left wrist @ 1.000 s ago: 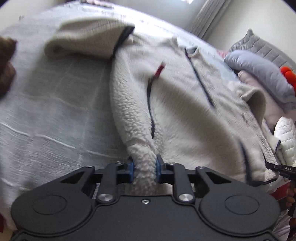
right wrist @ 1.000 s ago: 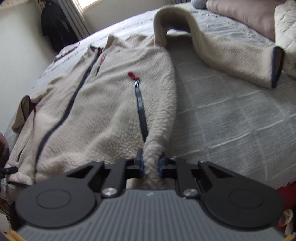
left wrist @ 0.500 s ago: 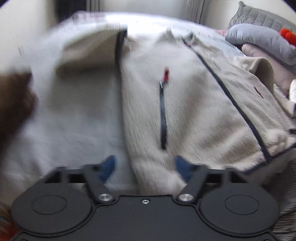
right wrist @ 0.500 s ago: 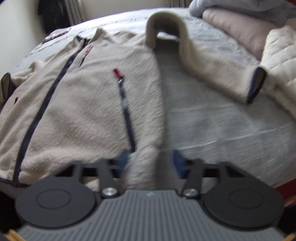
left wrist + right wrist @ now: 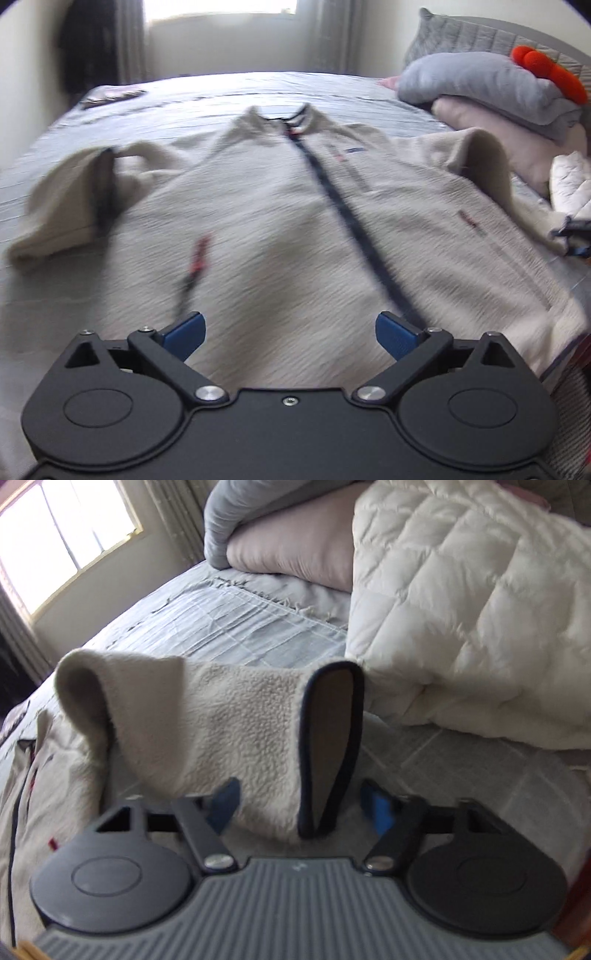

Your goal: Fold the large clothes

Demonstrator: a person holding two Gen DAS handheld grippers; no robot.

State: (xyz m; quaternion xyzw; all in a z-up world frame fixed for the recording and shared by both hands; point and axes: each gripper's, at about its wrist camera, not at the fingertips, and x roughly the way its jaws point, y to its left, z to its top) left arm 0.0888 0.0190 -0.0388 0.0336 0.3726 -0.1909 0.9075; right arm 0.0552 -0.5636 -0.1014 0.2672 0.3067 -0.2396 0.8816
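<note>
Only the left view shows the whole jacket (image 5: pixel 280 221); its left gripper (image 5: pixel 290 330) has just opened wide, dropping the hem. The right gripper (image 5: pixel 301 805), just closing, now straddles the sleeve cuff (image 5: pixel 330 749), not pinching.

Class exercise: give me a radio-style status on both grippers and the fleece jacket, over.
Left gripper open, empty above fleece jacket. Right gripper closing around sleeve cuff, not clamped. White quilt beside cuff.

Bare bedspread (image 5: pixel 229 92) lies open beyond the fleece jacket (image 5: pixel 280 229); white quilt (image 5: pixel 472 602) and pillows (image 5: pixel 480 85) crowd one side.
</note>
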